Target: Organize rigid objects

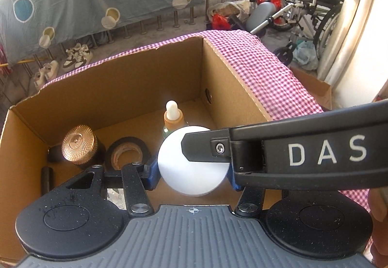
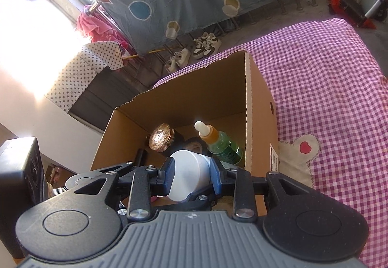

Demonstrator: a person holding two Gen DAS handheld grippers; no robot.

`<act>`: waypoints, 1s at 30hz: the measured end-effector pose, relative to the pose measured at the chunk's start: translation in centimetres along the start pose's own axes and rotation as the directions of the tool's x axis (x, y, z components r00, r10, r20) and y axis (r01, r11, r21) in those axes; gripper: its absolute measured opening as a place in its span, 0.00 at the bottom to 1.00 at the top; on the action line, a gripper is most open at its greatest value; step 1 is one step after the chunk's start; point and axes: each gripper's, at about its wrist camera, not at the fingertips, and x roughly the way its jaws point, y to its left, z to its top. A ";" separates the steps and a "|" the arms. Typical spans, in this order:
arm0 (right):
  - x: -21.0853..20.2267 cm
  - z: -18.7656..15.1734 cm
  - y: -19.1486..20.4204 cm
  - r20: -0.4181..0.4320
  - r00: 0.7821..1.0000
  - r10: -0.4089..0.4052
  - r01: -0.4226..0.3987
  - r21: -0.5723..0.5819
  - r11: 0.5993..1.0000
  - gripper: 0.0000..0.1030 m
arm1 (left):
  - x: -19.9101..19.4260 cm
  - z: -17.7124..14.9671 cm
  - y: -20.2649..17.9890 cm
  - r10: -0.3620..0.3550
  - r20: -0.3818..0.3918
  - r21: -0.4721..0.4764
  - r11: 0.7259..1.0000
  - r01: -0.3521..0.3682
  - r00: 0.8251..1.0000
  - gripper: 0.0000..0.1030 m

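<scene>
The white jar [image 1: 194, 166] is clamped between the blue pads of both hand-held grippers, left [image 1: 192, 171] and right [image 2: 191, 174], and is held over the open cardboard box [image 2: 257, 108]. The right hand-held gripper is angled across the left one's view. Inside, a dropper bottle [image 2: 218, 142], gold-capped jar [image 1: 78, 142] and tape roll [image 1: 127, 151] are seen.

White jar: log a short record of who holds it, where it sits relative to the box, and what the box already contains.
object: white jar
left hand-held gripper: blue pads against the jar's two sides
right hand-held gripper: pads also pressed on the jar; one finger crosses its top in the left wrist view
position: held over the open cardboard box, not set down
box contents: gold-lidded jar, tape roll, dropper bottle
surface: box stands on checked cloth
</scene>
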 end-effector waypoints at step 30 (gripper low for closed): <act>-13.2 -10.4 6.9 0.352 0.927 -0.129 0.144 -0.015 0.990 0.80 | -13.6 -6.6 2.7 0.006 0.250 -0.080 0.997 0.014 0.968 1.00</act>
